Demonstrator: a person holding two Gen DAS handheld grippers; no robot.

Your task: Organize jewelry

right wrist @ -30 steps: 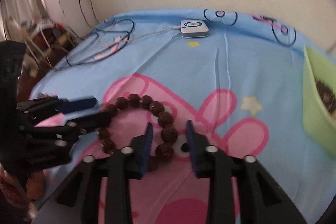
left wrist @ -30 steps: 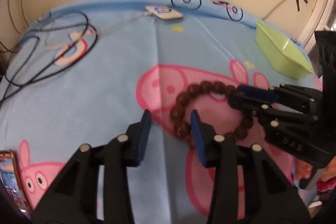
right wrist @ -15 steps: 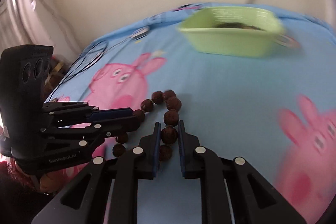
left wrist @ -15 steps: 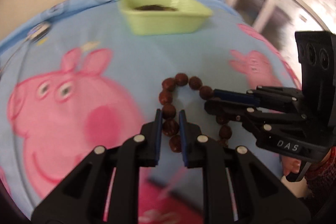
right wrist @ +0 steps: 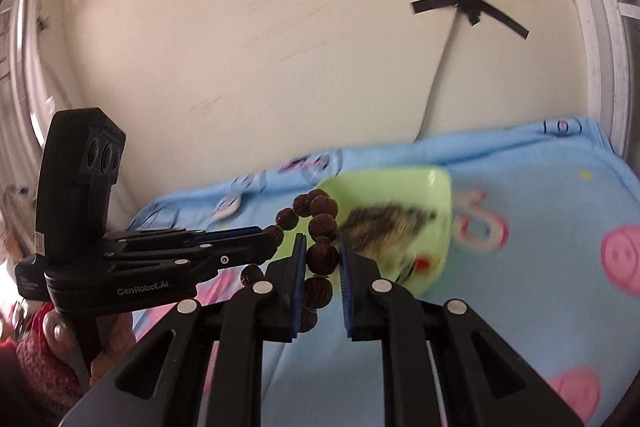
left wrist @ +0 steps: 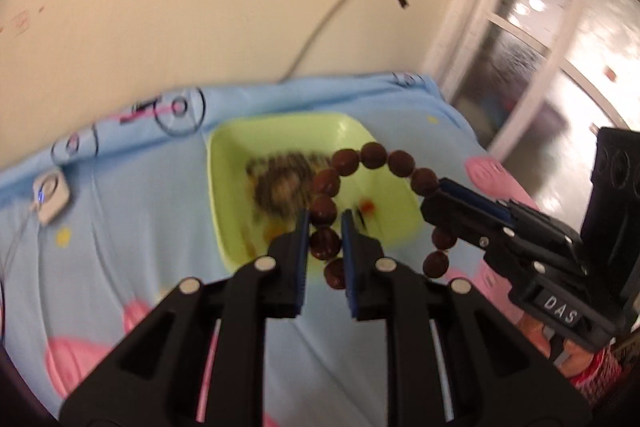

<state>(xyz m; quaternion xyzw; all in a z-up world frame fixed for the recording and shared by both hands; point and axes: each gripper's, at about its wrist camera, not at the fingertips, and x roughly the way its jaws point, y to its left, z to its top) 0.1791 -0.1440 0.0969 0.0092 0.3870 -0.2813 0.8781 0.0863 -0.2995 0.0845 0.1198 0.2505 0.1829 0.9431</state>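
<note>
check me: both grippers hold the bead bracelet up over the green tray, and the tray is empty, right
Not empty. The left wrist view shows dark jewelry lying in the tray. The rest holds: both the left gripper and right gripper hold the bracelet above it.

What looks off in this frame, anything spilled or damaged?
Nothing spilled or broken. The brown bead bracelet hangs intact in the air, gripped by both the left tongs and the right tongs, in front of the green tray. The tray's contents are too blurred to judge.
</note>
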